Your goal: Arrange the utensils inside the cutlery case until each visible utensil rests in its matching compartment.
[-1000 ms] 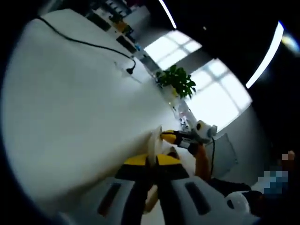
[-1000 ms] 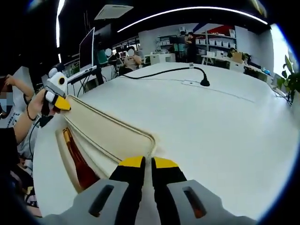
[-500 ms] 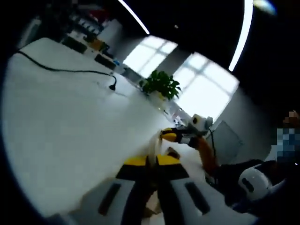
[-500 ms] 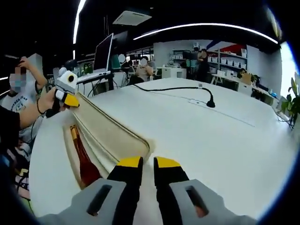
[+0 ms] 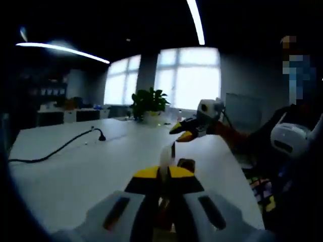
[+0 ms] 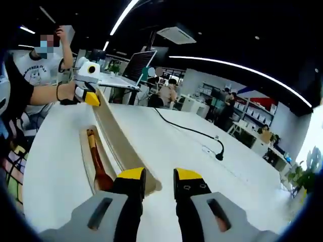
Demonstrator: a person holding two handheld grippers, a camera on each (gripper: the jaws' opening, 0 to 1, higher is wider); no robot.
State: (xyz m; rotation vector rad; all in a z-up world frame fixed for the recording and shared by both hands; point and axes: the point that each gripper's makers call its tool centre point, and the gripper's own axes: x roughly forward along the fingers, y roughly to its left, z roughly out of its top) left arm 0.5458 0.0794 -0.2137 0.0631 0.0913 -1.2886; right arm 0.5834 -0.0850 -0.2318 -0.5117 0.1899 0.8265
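White table (image 6: 166, 146) carries a black cable (image 6: 189, 130) ending in a plug, lying well apart from the work area. A potted plant (image 5: 148, 103) stands at the far edge before bright windows (image 5: 189, 75). An open laptop (image 6: 132, 69) sits on a neighbouring desk, with seated people (image 6: 167, 93) and shelving (image 6: 257, 118) beyond.

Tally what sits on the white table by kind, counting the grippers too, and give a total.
Cutlery case: 1, lid raised
Wooden utensil in the case: 1
Black cable: 1
Grippers: 2, the left shut on the lid's far end, the right open near the case's close end
Total: 5
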